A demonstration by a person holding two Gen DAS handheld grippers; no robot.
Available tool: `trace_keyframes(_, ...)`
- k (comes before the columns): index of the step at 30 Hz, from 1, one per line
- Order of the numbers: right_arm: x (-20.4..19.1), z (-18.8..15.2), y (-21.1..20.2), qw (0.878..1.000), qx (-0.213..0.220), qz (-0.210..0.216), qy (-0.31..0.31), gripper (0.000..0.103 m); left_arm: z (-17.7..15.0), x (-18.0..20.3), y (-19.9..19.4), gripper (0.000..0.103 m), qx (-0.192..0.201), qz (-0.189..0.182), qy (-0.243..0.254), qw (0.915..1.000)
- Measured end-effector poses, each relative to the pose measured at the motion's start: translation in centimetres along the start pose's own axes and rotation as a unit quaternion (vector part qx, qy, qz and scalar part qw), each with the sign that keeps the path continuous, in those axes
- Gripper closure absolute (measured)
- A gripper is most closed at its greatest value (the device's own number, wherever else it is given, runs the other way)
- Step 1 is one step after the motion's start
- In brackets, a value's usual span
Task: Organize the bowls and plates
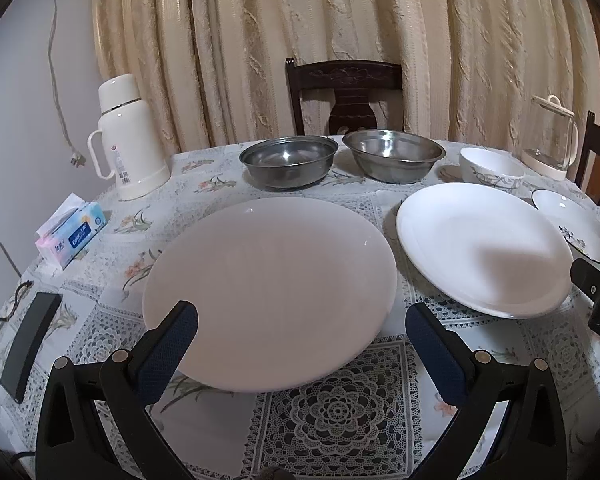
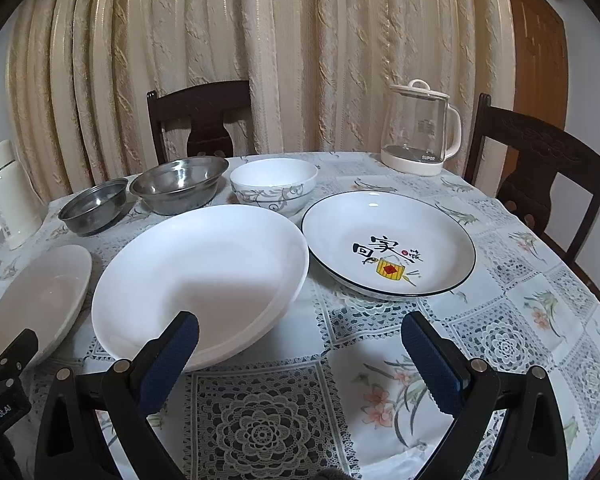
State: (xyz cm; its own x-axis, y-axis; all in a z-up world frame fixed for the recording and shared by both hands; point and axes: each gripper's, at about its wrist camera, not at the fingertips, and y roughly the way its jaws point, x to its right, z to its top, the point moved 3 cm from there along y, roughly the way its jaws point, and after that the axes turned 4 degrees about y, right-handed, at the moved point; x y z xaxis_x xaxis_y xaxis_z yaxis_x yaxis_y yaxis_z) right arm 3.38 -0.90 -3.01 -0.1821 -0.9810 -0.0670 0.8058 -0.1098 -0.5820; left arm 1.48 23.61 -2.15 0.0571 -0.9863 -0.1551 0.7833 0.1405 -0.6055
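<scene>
Your dishes sit spread across the lace-patterned tablecloth, none stacked. Nearest your left tool is the pale pinkish plate, flat on the cloth, its near rim lying between the spread fingers. Just to its right, apart from it, lies the deep white plate, and beside that, rims nearly meeting, the dark-rimmed plate with painted characters and a small yellow motif. Behind them runs a row of bowls: the smaller steel bowl, the wider steel bowl and the white bowl with grey vine pattern, each close to its neighbour (whether they touch, you cannot tell from here).

Your left gripper is spread wide with nothing held; its left finger overlaps the pinkish plate's rim in view. Your right gripper is likewise wide apart and empty, its left finger over the near rim of the deep white plate.

Further out stand a cream thermos and a tissue pack at left, a glass kettle at right, dark wooden chairs and a beige curtain behind.
</scene>
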Motion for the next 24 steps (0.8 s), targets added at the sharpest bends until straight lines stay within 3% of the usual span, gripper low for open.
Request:
trace_keyframes(17, 0.44, -0.08, 0.21, 1.0, -0.008, -0.009, 0.009, 0.0, -0.03, 0.45, 0.24, 0.0, -0.006, 0.009, 0.015, 0.9998)
trace_keyframes(24, 0.63, -0.07, 0.38, 0.999, -0.012, -0.032, 0.011, 0.0, 0.0, 0.82, 0.33, 0.0, -0.007, 0.014, 0.025, 0.9996)
